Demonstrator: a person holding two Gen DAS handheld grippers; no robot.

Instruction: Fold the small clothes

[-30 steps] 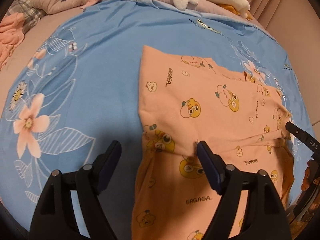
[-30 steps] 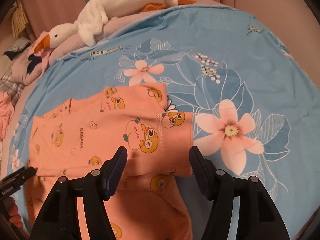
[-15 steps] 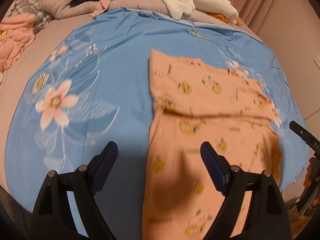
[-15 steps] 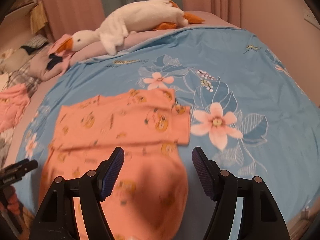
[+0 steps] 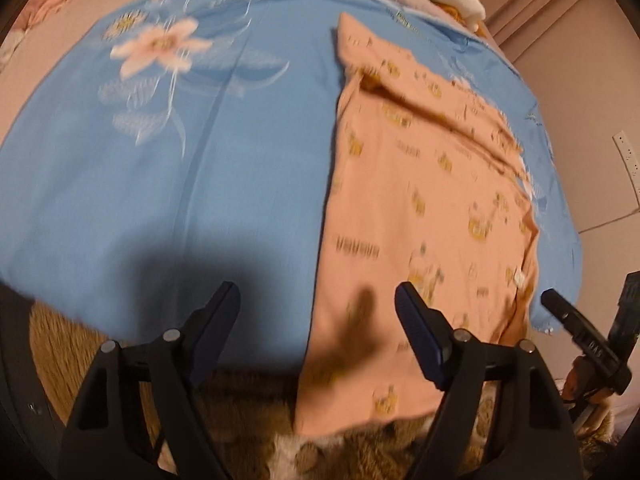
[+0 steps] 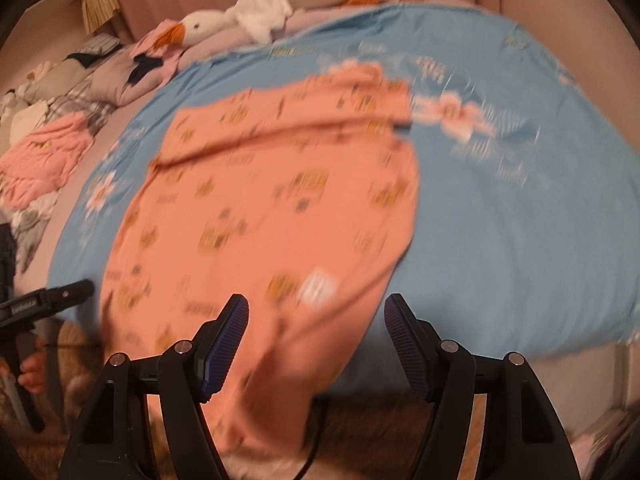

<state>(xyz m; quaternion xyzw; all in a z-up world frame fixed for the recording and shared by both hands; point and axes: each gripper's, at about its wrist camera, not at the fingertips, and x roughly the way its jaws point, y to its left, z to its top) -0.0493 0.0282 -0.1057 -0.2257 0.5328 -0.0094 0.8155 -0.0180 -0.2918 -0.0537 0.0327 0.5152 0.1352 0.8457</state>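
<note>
A peach child's garment (image 5: 424, 208) with cartoon prints lies spread on the blue floral bedsheet (image 5: 168, 176); its top part is folded down, and its lower end hangs over the bed's front edge. It also shows in the right wrist view (image 6: 272, 208). My left gripper (image 5: 318, 312) is open and empty, above the bed's front edge at the garment's left lower side. My right gripper (image 6: 316, 324) is open and empty, above the garment's lower right part. Each view shows the other gripper's tip at its edge. Both views are motion-blurred.
A white plush goose (image 6: 280, 4) lies on pillows at the head of the bed. Other clothes (image 6: 44, 156) are piled at the left side. A brown patterned rug (image 5: 248, 432) lies below the bed edge. A wall (image 5: 592, 128) stands right.
Both grippers have pulled back from the garment's folded middle toward the front edge of the bed, staying open. The garment lies as before, with more of its lower end in view.
</note>
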